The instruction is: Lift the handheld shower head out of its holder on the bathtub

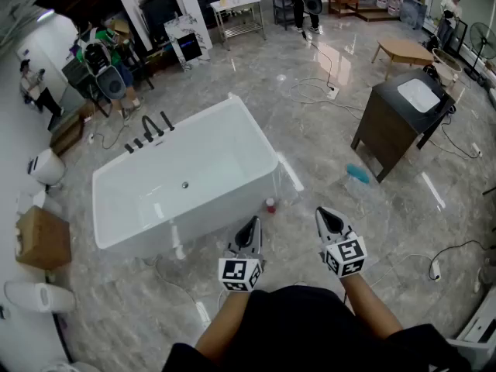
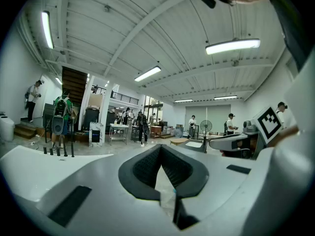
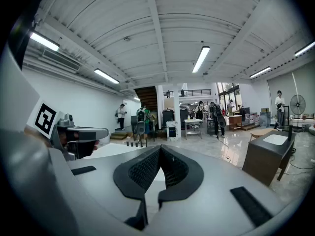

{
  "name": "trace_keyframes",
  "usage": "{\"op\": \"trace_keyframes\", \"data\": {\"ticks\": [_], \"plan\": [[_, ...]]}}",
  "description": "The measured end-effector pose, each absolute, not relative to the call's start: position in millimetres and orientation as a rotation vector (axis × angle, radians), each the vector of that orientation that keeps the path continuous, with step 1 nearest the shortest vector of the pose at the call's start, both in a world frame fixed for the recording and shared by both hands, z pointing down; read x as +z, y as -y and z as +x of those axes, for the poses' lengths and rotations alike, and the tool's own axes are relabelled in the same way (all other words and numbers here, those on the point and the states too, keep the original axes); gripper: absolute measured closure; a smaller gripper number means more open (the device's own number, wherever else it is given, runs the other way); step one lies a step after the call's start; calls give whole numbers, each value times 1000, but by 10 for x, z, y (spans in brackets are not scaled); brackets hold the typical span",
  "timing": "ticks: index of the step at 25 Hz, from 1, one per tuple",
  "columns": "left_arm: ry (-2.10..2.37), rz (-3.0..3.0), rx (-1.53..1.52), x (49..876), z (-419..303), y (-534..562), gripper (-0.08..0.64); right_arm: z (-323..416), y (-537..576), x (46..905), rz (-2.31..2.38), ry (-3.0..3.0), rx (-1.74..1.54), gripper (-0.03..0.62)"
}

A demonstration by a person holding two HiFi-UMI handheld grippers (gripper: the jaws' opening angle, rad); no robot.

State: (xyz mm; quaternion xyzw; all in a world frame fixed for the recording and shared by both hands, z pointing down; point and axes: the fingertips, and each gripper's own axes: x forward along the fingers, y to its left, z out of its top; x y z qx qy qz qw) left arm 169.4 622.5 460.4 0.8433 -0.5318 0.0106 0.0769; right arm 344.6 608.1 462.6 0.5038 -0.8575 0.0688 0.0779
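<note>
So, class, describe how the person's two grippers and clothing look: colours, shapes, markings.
The left gripper and right gripper are pale grey and taper to a point. Each carries a white cube with black square markers. Black ribbed pads line the jaws. The person wears a black top.

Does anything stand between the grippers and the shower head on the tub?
Only the bathtub itself: the black fittings stand on its far rim, while the left gripper and right gripper hover beyond its near corner.
</note>
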Motion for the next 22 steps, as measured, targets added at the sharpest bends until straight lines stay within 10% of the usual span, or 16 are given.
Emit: {"op": "trace_keyframes", "data": {"ticks": [22], "plan": [[1592,2531,7,4586,1855,-6347,557,3678,-6250,4691,1501,2578,241,592]]}}
